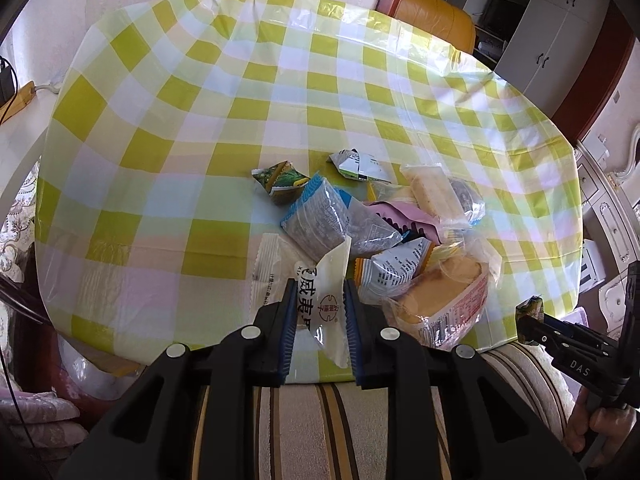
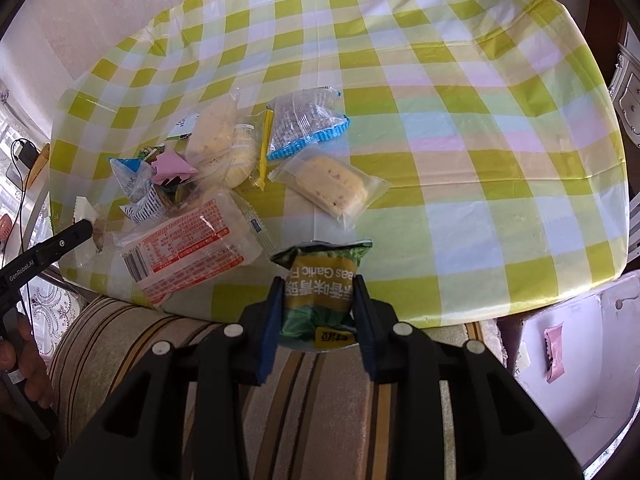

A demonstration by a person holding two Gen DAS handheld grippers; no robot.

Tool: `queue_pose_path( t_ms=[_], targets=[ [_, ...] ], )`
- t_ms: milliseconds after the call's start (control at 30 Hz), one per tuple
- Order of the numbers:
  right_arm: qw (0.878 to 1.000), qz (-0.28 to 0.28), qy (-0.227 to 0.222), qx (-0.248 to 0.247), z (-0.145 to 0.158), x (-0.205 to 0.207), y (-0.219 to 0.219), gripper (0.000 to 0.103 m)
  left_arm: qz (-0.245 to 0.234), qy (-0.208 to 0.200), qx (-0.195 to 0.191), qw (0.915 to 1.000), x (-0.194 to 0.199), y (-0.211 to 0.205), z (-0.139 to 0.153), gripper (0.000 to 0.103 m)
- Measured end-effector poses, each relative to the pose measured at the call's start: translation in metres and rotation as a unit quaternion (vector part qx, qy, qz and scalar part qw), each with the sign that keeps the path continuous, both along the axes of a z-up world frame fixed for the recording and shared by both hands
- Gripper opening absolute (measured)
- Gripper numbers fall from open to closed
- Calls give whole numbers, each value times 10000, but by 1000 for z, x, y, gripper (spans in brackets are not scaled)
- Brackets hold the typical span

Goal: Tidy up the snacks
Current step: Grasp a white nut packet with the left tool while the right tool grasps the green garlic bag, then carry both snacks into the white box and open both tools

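Snack heap [image 1: 372,224] on table [image 1: 200,120] — near edge

Table [image 2: 460,128] covered by a yellow-green and white checked plastic cloth. A heap of wrapped snacks lies on it near the front edge. Landmark: the large red-printed cake pack [image 2: 188,248]. Behind it, a pink packet [image 2: 172,166]; further behind, a blue-edged clear pack [image 2: 304,124]. To its right, lying apart, a clear-wrapped pale cake bar [image 2: 332,186].

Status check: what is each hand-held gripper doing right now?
Left hand-held gripper shut on white packet. Right hand-held gripper shut on green pea packet. Snack pile remains on table.
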State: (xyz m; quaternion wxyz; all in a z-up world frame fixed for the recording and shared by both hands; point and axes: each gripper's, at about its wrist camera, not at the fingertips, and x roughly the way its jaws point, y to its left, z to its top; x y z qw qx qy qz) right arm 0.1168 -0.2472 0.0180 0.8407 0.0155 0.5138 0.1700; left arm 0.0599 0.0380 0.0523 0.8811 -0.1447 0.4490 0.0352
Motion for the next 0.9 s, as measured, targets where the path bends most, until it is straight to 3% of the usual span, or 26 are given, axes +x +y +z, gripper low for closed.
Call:
queue_pose_path(
  t_ms=[233,500,900],
  targets=[
    [9996,-211,-104,151,9,-7,-25,34,-314,-242,101,9992,-1,-31,25,22],
    [9982,-474,-210,299,17,-14,-58,34,-970,-290,68,9948,7,-90,31,22],
    [9902,-1321,-274,351,14,-20,-144,34,-2194,-240,102,9753,27,-199,28,22]
  ],
)
